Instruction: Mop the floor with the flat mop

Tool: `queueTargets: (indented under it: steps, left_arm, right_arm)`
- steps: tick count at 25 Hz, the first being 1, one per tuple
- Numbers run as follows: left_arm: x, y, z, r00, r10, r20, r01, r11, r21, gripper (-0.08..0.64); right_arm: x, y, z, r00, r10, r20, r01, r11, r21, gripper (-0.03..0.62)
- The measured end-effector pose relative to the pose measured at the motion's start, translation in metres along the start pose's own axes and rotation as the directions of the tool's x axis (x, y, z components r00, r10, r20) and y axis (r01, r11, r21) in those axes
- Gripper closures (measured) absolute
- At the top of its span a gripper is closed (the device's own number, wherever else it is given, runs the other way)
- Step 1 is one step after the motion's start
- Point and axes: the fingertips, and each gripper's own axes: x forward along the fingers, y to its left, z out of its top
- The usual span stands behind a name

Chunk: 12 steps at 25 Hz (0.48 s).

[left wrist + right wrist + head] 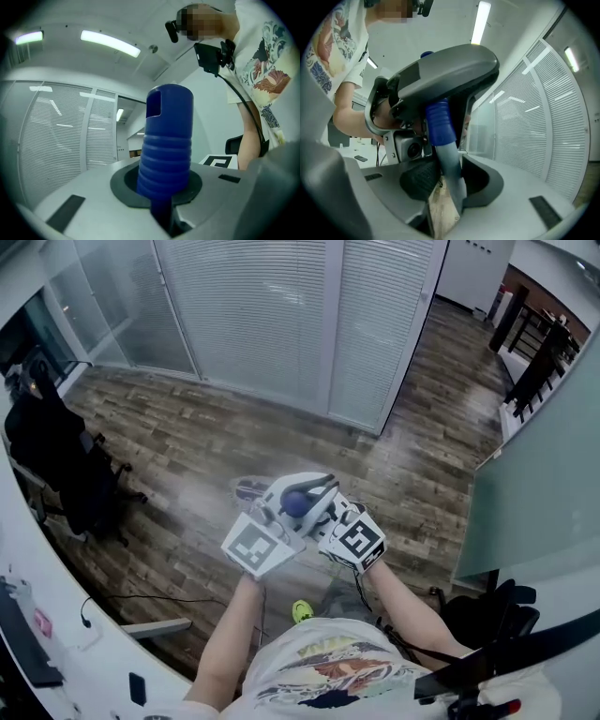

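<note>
The flat mop's blue ribbed handle end (166,145) stands upright between the jaws of my left gripper (164,197), which is shut on it. Just below, my right gripper (445,187) is shut on the grey-blue pole (449,159), with the left gripper (445,75) right above it. In the head view both grippers, left (279,514) and right (336,521), sit close together around the blue handle top (298,502) in front of my chest. A blurred shape on the floor by them looks like the mop head (251,489); the pole itself is hidden.
Wood-pattern floor (187,442) stretches ahead to a wall of white blinds (281,315). A black office chair (56,465) and a curved white desk (56,615) are at left. Another black chair (487,610) and a frosted partition (544,474) stand at right. A small green thing (301,611) lies near my feet.
</note>
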Motion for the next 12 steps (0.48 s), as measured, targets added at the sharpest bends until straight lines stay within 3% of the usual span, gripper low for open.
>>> queueTargets:
  steps: [6,12]
  left_arm:
    - [-0.034,-0.042,0.016,0.997,0.075,0.024,-0.075,0.997,0.012,0.522]
    - [-0.034,-0.095,0.028,0.99,0.141,0.01,-0.141,0.99,0.025,0.522]
  right_arm:
    - [-0.019,0.058,0.001,0.997,0.071,-0.01,-0.071,0.997,-0.003,0.462]
    - [-0.063,0.097,0.003,0.99,0.141,-0.003,-0.141,0.99,0.026,0.46]
